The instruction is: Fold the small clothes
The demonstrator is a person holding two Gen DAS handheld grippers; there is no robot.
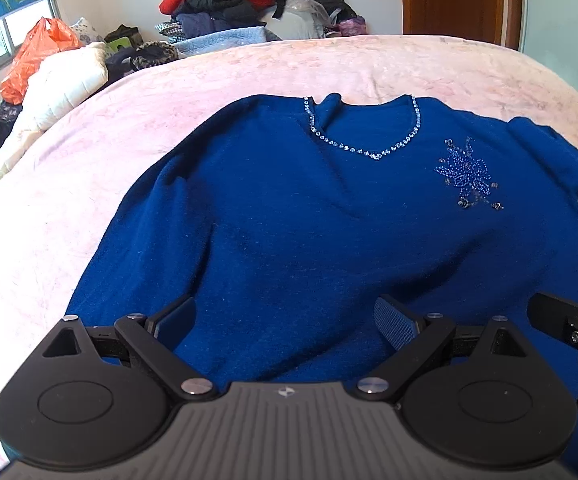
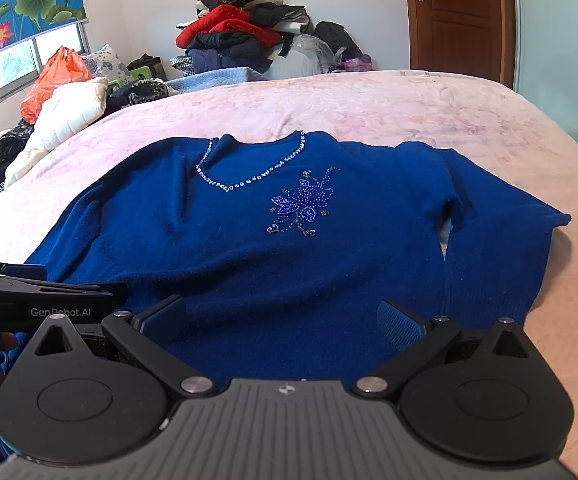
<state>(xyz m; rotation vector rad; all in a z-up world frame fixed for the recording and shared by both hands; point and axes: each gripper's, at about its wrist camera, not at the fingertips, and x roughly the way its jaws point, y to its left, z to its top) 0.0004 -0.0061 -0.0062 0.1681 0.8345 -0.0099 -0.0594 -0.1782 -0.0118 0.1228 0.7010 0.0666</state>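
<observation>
Both the left gripper [image 1: 285, 320] and right gripper [image 2: 283, 320] are hovering, jaws spread and empty, over the blue sweater [image 2: 249, 248], which is looking soft, limp and best pinched at hem corners.

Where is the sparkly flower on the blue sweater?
The beaded flower sits on the chest of the blue knit sweater, just below and right of the rhinestone neckline, in both wrist views.

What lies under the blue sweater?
The blue sweater lies spread on a pink blanket, which shows all around it. Whatever lies beneath its middle is covered.
</observation>
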